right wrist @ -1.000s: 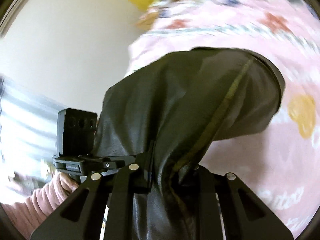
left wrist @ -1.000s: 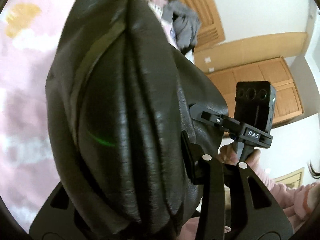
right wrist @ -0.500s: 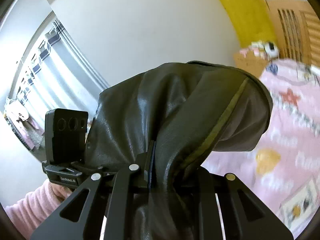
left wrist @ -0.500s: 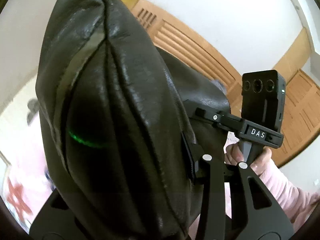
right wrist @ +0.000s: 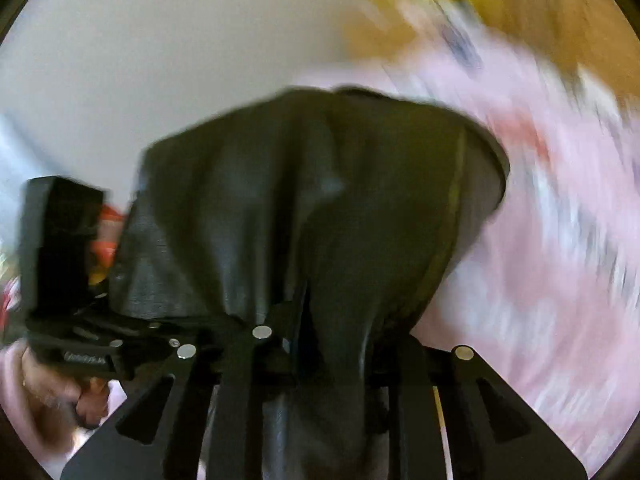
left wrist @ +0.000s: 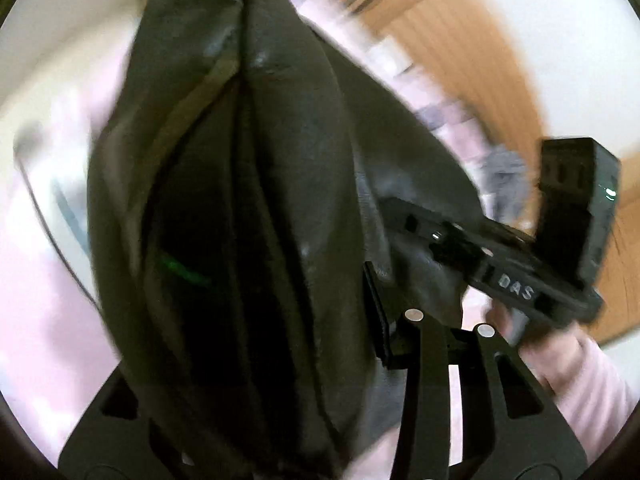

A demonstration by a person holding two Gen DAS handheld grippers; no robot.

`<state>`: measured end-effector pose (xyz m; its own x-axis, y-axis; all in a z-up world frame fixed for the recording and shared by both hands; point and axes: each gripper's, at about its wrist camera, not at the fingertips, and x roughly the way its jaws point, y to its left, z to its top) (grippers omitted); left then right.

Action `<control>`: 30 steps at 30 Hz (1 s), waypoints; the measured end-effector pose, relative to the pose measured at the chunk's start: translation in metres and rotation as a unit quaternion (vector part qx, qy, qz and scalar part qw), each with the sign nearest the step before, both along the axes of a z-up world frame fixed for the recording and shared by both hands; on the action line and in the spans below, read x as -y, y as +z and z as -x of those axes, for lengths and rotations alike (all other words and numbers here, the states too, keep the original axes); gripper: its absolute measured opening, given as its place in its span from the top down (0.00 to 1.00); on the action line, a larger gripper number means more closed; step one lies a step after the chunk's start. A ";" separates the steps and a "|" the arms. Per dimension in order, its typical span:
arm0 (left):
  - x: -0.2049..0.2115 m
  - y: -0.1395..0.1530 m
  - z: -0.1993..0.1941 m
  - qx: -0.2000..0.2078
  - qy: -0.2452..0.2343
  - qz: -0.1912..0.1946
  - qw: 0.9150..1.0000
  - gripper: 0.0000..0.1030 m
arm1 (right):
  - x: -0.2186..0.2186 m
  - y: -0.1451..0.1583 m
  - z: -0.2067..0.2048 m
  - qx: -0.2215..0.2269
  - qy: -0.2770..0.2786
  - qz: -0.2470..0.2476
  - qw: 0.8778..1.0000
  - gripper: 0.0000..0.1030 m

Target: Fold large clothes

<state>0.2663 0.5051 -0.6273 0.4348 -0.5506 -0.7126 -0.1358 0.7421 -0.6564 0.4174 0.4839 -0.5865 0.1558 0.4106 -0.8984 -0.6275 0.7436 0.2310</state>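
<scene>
L gripper (left wrist: 304, 320) pinching jacket (left wrist: 240, 200); R gripper (right wrist: 336, 336) too, jaws just easing at 6 o'clock. Keep hem taut, lower evenly.

It is a bedroom in a home: a pink bed cover (right wrist: 560, 280), wooden cupboard doors (left wrist: 460, 52) and plain white walls (right wrist: 160, 60).

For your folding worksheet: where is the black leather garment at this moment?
The black leather garment is bunched between both grippers' fingers, filling the centre of each wrist view, above pink bedding.
</scene>
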 end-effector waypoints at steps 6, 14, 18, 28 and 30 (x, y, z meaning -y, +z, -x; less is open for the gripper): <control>0.002 -0.032 0.033 -0.029 0.018 0.040 0.999 0.32 | 0.041 -0.018 -0.014 -0.031 -0.055 -0.059 0.996 0.61; -0.047 0.041 0.044 -0.073 -0.021 -0.018 0.997 0.32 | 0.097 0.066 0.011 0.066 -0.089 -0.083 0.990 0.74; -0.094 0.056 0.002 -0.048 0.024 -0.040 0.998 0.32 | 0.076 0.052 0.065 0.076 0.004 -0.066 0.995 0.89; -0.093 -0.035 0.011 -0.075 0.151 -0.134 0.977 0.29 | 0.068 -0.032 0.100 0.026 -0.055 -0.009 0.998 0.99; -0.098 -0.029 0.005 -0.057 0.138 -0.146 0.978 0.29 | 0.076 0.008 0.089 0.059 -0.061 -0.034 0.996 0.98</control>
<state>0.2612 0.6028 -0.6563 0.4471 -0.1899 -0.8741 -0.4170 0.8203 -0.3915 0.3283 0.4080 -0.5788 0.3113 0.4408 -0.8419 -0.5586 0.8016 0.2132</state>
